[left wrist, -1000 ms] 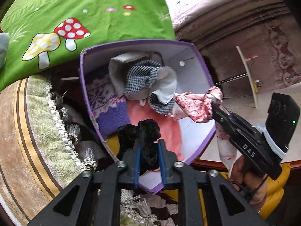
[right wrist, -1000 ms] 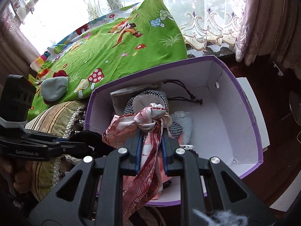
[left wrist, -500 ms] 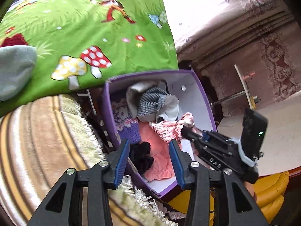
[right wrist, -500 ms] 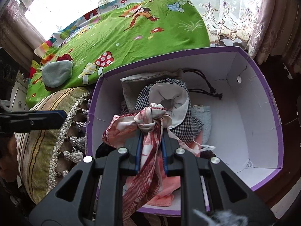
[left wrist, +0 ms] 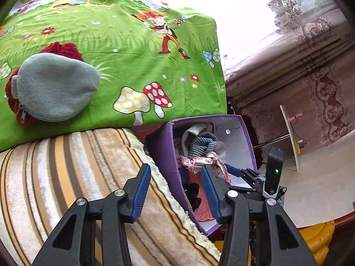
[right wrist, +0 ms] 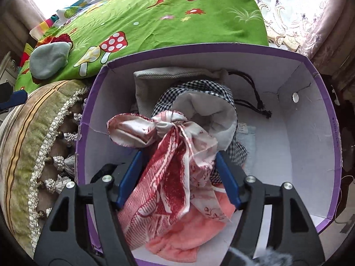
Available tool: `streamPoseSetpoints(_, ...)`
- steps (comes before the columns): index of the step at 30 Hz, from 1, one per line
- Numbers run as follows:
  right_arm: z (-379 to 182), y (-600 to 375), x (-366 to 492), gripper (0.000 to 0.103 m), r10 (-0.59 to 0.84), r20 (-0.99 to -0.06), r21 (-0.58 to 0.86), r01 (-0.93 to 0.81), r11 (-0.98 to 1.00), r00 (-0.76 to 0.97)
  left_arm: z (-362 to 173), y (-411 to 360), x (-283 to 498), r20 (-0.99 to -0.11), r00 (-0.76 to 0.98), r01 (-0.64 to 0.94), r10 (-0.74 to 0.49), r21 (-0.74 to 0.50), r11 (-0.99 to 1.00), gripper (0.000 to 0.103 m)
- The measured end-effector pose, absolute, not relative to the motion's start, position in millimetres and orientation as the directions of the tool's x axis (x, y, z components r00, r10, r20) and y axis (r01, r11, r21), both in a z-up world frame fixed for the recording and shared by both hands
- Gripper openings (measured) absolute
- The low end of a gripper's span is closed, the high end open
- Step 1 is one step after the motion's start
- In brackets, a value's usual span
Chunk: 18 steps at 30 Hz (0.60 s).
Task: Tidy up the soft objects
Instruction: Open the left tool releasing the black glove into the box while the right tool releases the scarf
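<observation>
Between right gripper (right wrist: 178, 173) jaws, scarf (right wrist: 168, 155)

So we've got the box (right wrist: 315, 119) sitting right of the striped cushion (left wrist: 66, 177), with the mushroom bedspread (left wrist: 133, 55) behind both. On the bedspread, far left, a fleece pouch (left wrist: 55, 88) lies on top of a knitted one (left wrist: 64, 48). In the box, the knotted scarf (right wrist: 168, 155) sits on a towel (right wrist: 188, 232), drawstring bag (right wrist: 166, 79) at the back.
</observation>
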State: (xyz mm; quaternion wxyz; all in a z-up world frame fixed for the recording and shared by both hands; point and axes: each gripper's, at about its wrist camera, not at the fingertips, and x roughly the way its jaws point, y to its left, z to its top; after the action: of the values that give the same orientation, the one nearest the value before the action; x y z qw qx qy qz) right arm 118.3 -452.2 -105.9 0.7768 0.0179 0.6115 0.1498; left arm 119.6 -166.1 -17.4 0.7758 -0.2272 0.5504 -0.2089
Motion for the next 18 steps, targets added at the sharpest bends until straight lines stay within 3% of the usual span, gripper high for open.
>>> streamPoseSetpoints(11, -60, -491, 100, 0.077, 0.254, -0.934, 0.217, -0.168, 0.962, 0.253, -8, -106, 112, -0.724, 0.405, 0.003, -0.557, -0.609, 0.793, 0.048)
streamPoseSetpoints(18, -50, -466, 122, 0.080, 0.275, -0.918, 0.222, -0.206, 0.953, 0.284, -5, -57, 102, -0.725, 0.478, -0.072, -0.497, -0.596, 0.800, 0.048)
